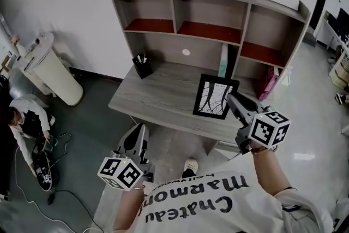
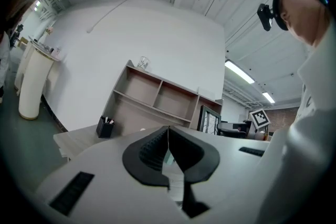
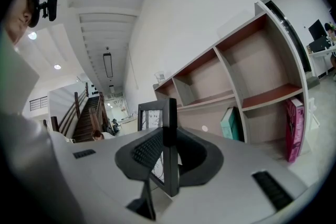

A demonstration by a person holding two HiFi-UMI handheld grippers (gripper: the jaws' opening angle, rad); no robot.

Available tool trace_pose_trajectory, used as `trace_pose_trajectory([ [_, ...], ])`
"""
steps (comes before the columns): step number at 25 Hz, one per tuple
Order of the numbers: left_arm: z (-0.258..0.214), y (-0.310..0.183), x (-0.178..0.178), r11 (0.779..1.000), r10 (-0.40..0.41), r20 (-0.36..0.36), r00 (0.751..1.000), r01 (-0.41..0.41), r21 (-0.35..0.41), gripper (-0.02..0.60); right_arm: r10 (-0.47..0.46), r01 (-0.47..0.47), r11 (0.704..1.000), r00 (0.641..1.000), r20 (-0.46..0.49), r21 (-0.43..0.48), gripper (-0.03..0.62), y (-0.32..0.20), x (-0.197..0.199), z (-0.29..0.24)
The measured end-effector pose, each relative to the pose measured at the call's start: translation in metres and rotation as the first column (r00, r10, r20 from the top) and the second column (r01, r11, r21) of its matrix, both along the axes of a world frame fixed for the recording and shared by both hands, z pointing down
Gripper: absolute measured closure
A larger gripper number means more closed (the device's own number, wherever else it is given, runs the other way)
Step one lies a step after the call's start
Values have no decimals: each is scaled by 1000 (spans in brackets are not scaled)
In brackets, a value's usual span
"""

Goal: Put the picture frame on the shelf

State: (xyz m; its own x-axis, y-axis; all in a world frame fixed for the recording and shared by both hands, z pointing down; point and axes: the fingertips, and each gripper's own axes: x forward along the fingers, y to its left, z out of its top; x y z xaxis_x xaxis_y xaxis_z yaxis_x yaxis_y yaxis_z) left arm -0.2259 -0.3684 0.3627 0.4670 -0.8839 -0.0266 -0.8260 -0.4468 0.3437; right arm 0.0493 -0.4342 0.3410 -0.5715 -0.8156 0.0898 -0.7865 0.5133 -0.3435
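The picture frame [image 1: 214,96] is being held upright at the desk [image 1: 155,90], in front of the shelf [image 1: 209,30] and below its compartments. It is being gripped at its right edge by the right gripper [image 1: 231,99], whose jaws are being pressed on it. The left gripper [image 1: 137,135] is being held low, before the desk edge, with its jaws closed together on nothing.
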Motion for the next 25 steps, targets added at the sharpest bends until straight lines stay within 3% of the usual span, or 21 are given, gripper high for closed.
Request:
trace_pose_trajectory([
  [7,-7,-42,-17,999,-34,-6,999,33,-7,563,15,-13,998,999,-30,69,510,-52,-3,-28],
  [16,-33,-115,-40,997,-67,-10,998,67,44,563,92,-79,980,993,-67,183,510,-140,5,-70],
  [25,-33,-183,-45,998,-61,-16,998,61,25,563,129,-120,957,992,-16,263,510,-218,9,-113],
])
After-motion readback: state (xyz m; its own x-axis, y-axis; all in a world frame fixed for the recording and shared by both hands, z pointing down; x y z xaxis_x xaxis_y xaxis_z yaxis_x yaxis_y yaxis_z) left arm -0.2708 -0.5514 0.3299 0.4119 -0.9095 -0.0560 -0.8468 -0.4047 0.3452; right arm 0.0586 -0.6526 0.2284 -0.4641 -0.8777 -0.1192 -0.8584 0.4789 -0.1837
